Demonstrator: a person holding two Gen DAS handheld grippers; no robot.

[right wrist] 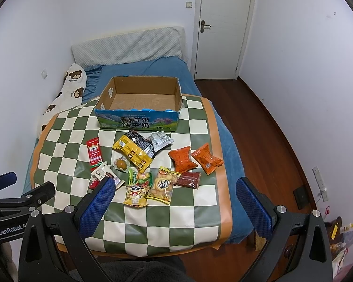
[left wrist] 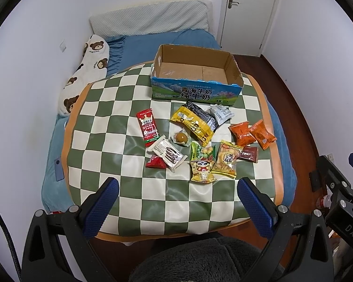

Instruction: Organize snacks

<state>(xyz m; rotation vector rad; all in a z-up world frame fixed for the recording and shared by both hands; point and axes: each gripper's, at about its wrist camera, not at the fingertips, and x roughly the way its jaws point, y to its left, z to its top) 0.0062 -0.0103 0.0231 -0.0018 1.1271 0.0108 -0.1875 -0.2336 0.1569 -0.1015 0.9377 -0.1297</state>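
Left gripper (left wrist: 177,193) jaws wide apart, empty, right gripper (right wrist: 176,193) likewise, snack packets (left wrist: 201,138) loose on checkered mat (left wrist: 129,202), cardboard box (left wrist: 196,91) unfilled behind them

Even indoor light, sharp focus, fisheye-curved edges

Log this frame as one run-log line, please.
stage: start | left claw: open, empty | right claw: open, empty | box: empty | snacks: loose on checkered mat
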